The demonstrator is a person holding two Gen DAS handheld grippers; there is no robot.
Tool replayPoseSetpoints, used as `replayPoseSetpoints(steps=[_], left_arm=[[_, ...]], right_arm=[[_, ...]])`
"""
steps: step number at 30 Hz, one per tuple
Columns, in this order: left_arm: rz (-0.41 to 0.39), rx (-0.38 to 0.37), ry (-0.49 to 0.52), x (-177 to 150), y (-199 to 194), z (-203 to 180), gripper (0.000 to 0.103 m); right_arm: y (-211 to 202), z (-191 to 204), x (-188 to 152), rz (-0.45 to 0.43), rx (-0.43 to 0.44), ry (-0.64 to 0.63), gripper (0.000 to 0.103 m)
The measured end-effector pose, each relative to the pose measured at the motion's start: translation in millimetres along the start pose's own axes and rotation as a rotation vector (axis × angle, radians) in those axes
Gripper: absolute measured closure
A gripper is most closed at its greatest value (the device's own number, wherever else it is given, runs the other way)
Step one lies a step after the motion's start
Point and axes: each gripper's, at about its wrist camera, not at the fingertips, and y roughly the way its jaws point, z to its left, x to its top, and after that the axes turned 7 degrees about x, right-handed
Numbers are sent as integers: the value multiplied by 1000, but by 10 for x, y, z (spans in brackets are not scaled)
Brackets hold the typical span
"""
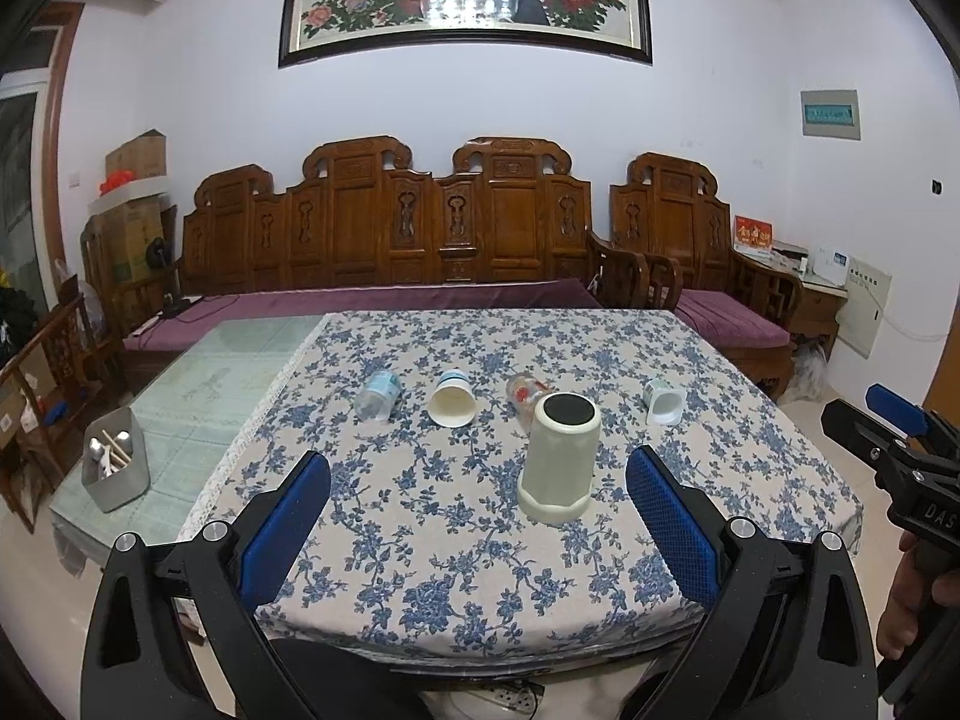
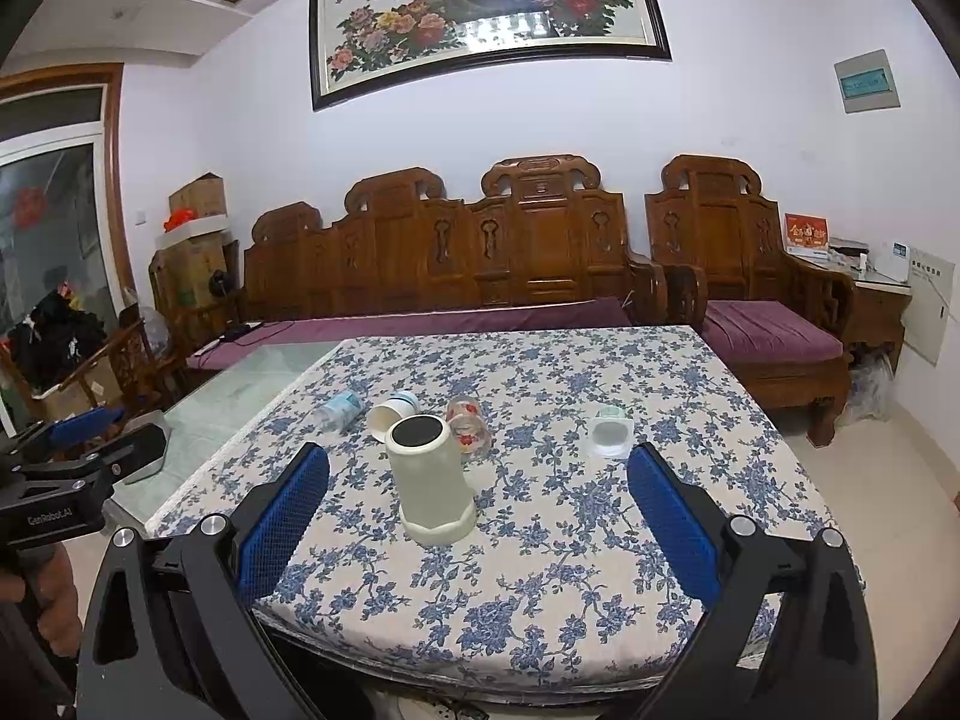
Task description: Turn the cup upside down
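Five cups on the tablecloth (image 1: 420, 540). Behind the pale cup (image 1: 561, 459), left to right, four lie tipped, apparently two clear. Pale cup: near edge, upright axis, mouth down. Left gripper (image 1: 478, 516) and right gripper (image 2: 478, 516) gape wide, empty.

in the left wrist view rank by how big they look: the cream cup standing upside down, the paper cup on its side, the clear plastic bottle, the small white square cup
1. cream cup, clearly largest, though also nearest the camera.
2. paper cup and clear plastic bottle: they look alike, so unranked.
3. small white square cup, smallest.
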Motion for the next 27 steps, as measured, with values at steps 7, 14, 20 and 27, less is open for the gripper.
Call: replayPoseSetpoints(steps=[7,14,20,27], left_arm=[[0,5,-1,-7,12,-4,8],[-2,7,2,-10,10,-6,8],[-13,19,19,-28,9,-46,8],[-14,19,19,-39,9,-50,8]], right_arm=[[-8,3,-2,-1,-2,2,3],[-2,13,-13,0,-1,2,3],[-3,12,-14,0,-2,3,3],[1,14,-18,0,-2,3,3]])
